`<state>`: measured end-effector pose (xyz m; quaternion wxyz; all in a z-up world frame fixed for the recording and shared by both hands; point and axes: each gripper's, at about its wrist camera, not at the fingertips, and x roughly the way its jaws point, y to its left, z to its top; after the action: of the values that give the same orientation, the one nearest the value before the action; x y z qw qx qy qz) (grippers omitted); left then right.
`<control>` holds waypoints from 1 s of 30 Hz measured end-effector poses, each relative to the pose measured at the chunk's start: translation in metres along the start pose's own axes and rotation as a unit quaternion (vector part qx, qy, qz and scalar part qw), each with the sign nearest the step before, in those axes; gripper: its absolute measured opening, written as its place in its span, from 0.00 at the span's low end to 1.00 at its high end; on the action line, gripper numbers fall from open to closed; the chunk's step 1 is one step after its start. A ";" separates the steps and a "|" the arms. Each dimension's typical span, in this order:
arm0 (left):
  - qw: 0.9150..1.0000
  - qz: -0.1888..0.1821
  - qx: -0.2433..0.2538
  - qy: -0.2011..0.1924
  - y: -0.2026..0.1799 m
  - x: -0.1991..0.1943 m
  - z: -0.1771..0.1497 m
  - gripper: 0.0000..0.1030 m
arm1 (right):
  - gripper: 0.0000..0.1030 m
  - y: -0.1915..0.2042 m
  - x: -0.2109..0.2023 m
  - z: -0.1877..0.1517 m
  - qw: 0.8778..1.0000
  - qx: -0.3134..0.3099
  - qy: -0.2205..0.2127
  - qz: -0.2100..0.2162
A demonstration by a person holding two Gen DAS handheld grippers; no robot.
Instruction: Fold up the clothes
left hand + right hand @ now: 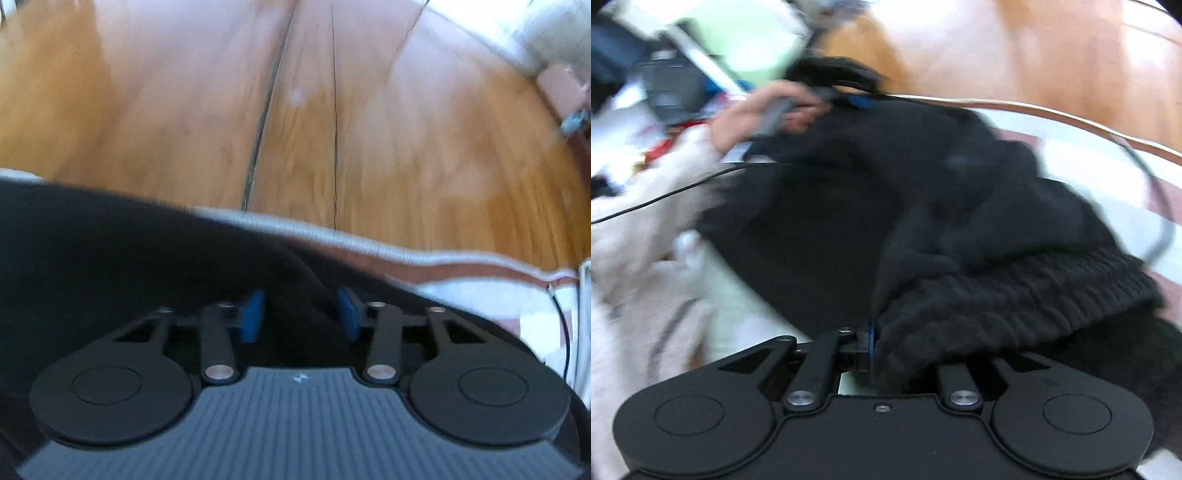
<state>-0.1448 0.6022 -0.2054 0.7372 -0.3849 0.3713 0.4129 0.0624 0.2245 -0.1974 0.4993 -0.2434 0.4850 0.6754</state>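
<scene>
Black knit garment (960, 229) lies bunched on a white cover (1071, 162) edged in reddish brown beside a wooden floor (369, 129), its ribbed hem clenched in the right tongs (886, 350), while the left tongs (301, 314) hang released over its far part, blue pads (253, 314) apart.

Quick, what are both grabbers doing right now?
Left gripper: open, pads apart over the black sweater.
Right gripper: closed, holding the black sweater's ribbed edge.
</scene>
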 end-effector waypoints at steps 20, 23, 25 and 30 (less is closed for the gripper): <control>0.992 -0.057 -0.109 0.018 0.071 -0.084 -0.137 0.04 | 0.11 -0.031 -0.057 -0.025 0.957 0.190 -0.127 -0.180; 0.992 -0.060 -0.110 0.022 0.077 -0.087 -0.133 0.07 | 0.12 -0.003 -0.052 -0.011 0.965 0.119 -0.102 -0.209; 0.997 -0.045 -0.067 0.016 0.069 -0.096 -0.132 0.17 | 0.13 0.000 -0.050 -0.005 0.964 0.115 -0.093 -0.219; 0.998 -0.061 0.021 0.008 0.050 -0.111 -0.140 0.44 | 0.13 -0.010 -0.058 -0.003 0.960 0.140 -0.042 -0.237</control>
<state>-0.2638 0.4620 -0.1819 0.7659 -0.3946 0.3614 0.3565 0.0933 0.1966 -0.1562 0.6942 -0.2507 0.4818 0.4723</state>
